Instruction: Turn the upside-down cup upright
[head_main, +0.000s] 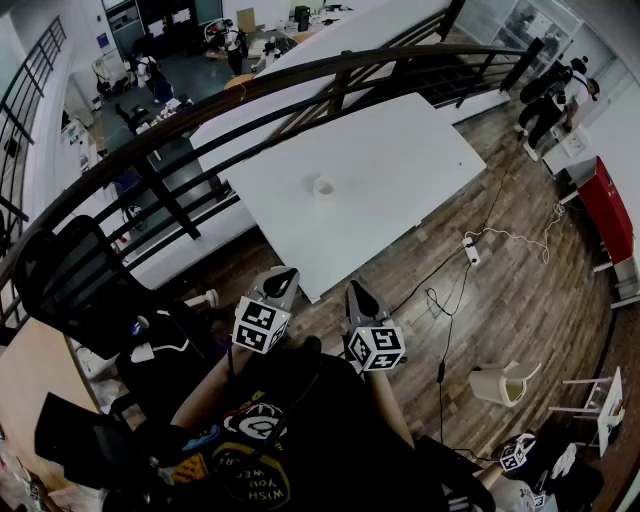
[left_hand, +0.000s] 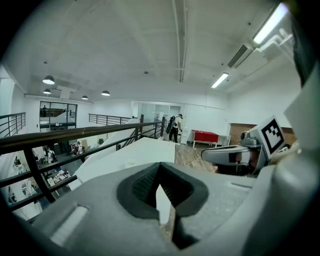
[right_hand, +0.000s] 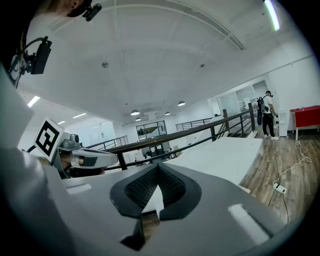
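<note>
Cup (head_main: 323, 186) on white table (head_main: 400, 170), dark railing (head_main: 300, 80) beyond, wooden floor (head_main: 520, 260)

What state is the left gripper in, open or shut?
Shut: on the left gripper the jaws meet at their tips, nothing between them.

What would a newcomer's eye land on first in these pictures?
A big white table fills the middle of the head view, with one white cup near its centre. Nearer the camera, the left gripper and right gripper are held side by side, both shut and empty.
</note>
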